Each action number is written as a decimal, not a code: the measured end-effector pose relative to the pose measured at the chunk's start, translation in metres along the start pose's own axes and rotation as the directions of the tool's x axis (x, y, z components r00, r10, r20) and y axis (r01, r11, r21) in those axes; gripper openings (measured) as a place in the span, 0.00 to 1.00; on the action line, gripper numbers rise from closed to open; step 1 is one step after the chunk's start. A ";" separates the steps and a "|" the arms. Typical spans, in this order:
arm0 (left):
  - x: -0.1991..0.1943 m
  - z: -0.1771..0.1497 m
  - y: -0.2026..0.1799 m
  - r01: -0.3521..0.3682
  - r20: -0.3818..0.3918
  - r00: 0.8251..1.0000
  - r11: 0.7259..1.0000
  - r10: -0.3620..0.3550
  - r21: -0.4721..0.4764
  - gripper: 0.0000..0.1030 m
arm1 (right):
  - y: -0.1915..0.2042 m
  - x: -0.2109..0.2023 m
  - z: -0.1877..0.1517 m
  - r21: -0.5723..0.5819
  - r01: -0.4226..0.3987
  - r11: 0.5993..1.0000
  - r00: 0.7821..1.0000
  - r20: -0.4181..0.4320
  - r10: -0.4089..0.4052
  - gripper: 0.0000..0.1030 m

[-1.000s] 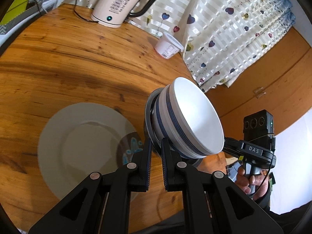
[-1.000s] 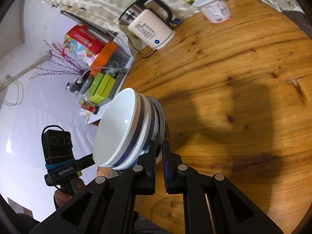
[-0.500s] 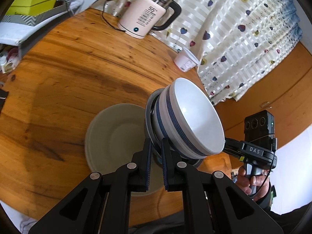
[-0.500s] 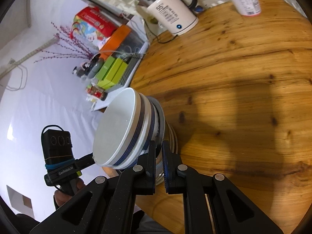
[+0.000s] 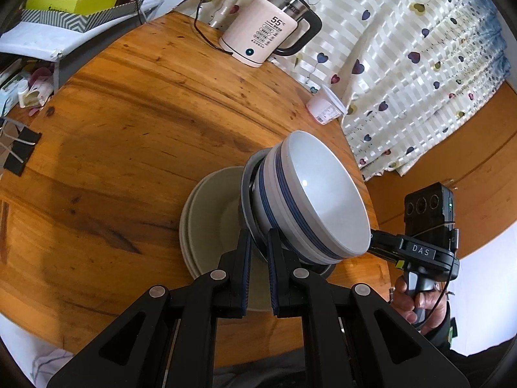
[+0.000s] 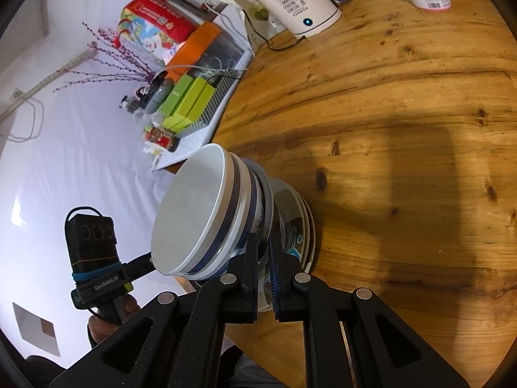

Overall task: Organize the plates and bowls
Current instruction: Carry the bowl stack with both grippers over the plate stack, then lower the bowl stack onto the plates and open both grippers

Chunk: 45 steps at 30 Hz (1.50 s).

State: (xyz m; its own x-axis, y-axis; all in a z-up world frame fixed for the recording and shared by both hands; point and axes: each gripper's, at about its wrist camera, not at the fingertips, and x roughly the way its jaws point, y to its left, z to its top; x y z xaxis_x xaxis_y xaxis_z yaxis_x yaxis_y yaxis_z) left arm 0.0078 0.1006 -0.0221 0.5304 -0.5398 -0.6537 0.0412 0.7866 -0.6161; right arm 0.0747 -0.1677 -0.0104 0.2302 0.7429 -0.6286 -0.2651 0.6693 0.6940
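Left gripper (image 5: 258,252): clamped on the carried plate's (image 5: 248,200) rim.
Right gripper (image 6: 265,252): clamped on the opposite rim.
Bowls (image 5: 310,200): stacked on that plate, above the plate stack (image 5: 206,213) ahead.
Risk: uneven tilt slides the bowls off.

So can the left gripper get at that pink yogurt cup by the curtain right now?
Probably not. The left gripper is shut on the rim of the plate carrying the stacked bowls, shared with the right gripper. The yogurt cup sits unobstructed, but beyond the load.
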 end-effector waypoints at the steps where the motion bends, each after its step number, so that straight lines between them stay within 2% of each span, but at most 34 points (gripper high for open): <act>1: 0.000 0.000 0.001 -0.001 0.000 1.000 1.000 0.001 -0.002 0.09 | 0.001 0.001 0.000 0.000 0.000 1.000 1.000 -0.003 0.000 0.08; 13: 0.001 -0.008 0.009 -0.012 -0.010 1.000 1.000 0.012 -0.028 0.09 | 0.001 0.012 -0.001 0.003 0.012 1.000 0.999 -0.036 -0.011 0.08; 33: 0.001 -0.010 0.017 -0.013 0.005 1.000 0.998 0.013 -0.054 0.09 | 0.006 0.014 0.000 -0.018 0.021 1.000 0.999 -0.043 -0.022 0.09; 38: 0.000 -0.011 0.011 -0.039 0.016 0.999 0.999 0.039 -0.035 0.09 | 0.006 0.014 -0.003 -0.017 0.024 1.000 0.999 -0.042 -0.024 0.09; 40: -0.002 -0.012 0.010 -0.051 0.022 0.998 0.998 0.051 -0.029 0.09 | 0.005 0.012 -0.003 -0.018 0.028 0.999 0.999 -0.038 -0.029 0.11; 45: -0.006 -0.013 0.007 -0.086 0.045 0.995 0.996 0.087 -0.015 0.09 | 0.003 0.006 -0.006 -0.019 0.036 0.999 0.999 -0.023 -0.037 0.24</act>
State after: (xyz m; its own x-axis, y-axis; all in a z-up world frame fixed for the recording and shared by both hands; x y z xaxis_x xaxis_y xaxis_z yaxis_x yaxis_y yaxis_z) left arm -0.0059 0.1053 -0.0279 0.5696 -0.4556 -0.6841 -0.0175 0.8254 -0.5643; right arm 0.0692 -0.1608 -0.0144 0.2178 0.7174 -0.6617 -0.2746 0.6956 0.6639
